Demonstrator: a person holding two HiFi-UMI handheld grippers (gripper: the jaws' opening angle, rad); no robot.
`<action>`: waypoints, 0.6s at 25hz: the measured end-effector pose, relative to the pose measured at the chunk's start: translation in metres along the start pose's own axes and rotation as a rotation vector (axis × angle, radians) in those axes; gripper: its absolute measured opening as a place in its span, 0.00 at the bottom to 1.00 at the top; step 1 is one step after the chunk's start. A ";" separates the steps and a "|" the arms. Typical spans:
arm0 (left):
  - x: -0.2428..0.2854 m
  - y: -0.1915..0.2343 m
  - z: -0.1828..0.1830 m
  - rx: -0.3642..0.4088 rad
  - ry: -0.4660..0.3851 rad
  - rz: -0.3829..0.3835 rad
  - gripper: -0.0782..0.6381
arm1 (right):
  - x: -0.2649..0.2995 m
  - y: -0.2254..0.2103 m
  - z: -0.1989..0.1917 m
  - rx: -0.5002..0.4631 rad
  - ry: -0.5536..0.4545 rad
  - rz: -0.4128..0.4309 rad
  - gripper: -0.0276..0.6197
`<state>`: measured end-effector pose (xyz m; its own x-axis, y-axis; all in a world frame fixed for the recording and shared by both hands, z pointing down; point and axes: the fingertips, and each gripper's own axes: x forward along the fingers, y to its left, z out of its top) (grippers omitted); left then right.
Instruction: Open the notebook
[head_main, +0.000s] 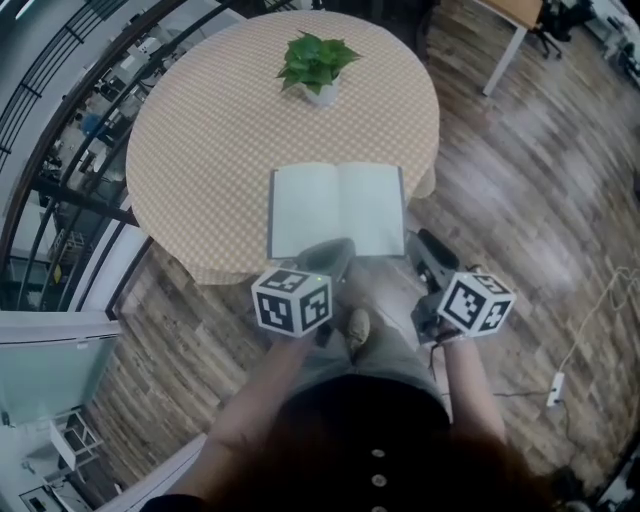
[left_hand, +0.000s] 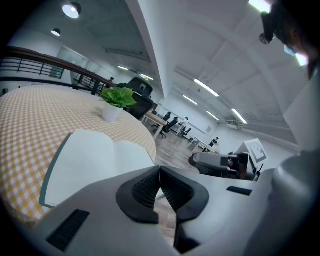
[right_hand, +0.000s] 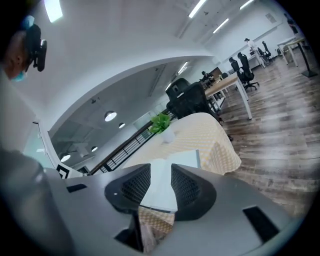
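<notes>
step: looks done, notebook lies open | left tongs closed, empty; right tongs parted, empty; both near notebook's near edge | next: likely just withdraw

Right tool jaws apart, empty; open notebook flat on checkered table; potted plant behind.

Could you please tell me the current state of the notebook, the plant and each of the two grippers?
notebook: open, lying flat on the table, blank pages up.
left gripper: shut, holding nothing.
right gripper: open, nothing gripped between its jaws.
potted plant: upright, on the far side of the table.
</notes>
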<state>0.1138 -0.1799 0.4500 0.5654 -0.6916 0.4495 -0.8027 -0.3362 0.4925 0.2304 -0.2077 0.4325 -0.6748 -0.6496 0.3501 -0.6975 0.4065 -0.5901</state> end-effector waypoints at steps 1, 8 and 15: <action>-0.002 -0.002 0.002 0.006 -0.002 -0.003 0.12 | 0.000 0.009 0.007 0.001 -0.016 0.018 0.23; -0.028 -0.003 0.035 0.021 -0.072 -0.023 0.12 | 0.013 0.053 0.020 -0.040 -0.038 0.088 0.23; -0.064 -0.009 0.071 0.084 -0.145 -0.068 0.12 | 0.017 0.117 0.023 -0.215 -0.034 0.144 0.17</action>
<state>0.0715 -0.1783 0.3643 0.5909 -0.7482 0.3018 -0.7798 -0.4338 0.4513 0.1430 -0.1865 0.3525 -0.7651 -0.5948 0.2466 -0.6323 0.6216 -0.4625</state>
